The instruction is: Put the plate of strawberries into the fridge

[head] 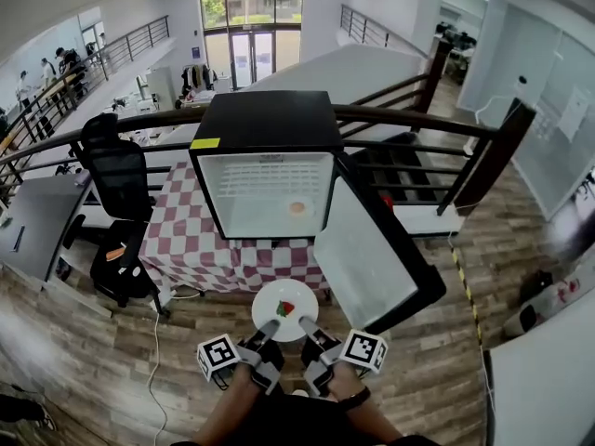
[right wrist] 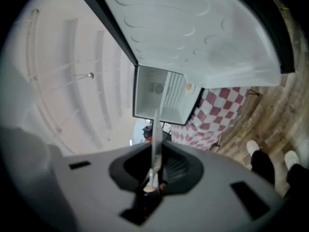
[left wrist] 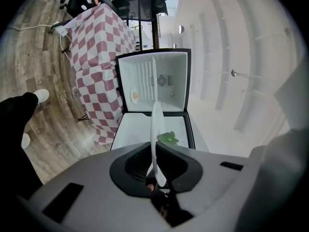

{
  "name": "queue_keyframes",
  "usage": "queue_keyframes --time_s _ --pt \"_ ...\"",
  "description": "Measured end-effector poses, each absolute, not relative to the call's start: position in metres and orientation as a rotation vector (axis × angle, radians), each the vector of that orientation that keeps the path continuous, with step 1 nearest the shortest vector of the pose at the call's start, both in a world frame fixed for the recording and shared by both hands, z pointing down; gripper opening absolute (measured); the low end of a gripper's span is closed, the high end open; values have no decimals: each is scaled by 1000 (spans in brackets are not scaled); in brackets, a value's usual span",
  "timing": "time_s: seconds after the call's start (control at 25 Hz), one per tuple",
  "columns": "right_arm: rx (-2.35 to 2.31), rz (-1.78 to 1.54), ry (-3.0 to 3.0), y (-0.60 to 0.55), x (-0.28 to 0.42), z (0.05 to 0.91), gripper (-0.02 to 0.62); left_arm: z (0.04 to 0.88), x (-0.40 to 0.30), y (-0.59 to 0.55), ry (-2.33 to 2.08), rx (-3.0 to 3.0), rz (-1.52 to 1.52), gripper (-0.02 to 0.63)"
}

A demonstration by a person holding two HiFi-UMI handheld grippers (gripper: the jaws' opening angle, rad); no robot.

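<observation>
Head view: both forearms reach up from the bottom edge, close together. The left gripper point(head: 269, 330) and right gripper point(head: 306, 327) each pinch the near rim of the white plate point(head: 279, 295), strawberry point(head: 285, 309) on top. The plate is held in the air before the open fridge point(head: 268, 124), which stands on the checked tablecloth point(head: 186, 230), its fridge door point(head: 372, 258) swung right.

Left gripper view: jaws clamped on the plate's rim, seen edge-on, fridge ahead.

Right gripper view: same story, jaws closed on the rim.
</observation>
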State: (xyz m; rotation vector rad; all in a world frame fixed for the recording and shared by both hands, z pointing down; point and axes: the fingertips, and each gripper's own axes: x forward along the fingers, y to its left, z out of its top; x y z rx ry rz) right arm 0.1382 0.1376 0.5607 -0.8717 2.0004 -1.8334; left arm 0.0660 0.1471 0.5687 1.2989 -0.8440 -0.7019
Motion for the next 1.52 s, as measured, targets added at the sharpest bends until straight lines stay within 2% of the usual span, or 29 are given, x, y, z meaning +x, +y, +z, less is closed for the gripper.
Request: queue_keyframes --time_s 0.52,1.08,1.52 --pt "-1002 -1774 1946 4 76 551 41 556 2 9 -774 1342 -653 38" --pt "-1006 -1878 1870 -79 -2 576 41 576 -76 -77 -802 1398 -560 38" --pt "-1018 -1891 1777 -125 -18 598 41 596 -91 -123 -764 1346 -553 38"
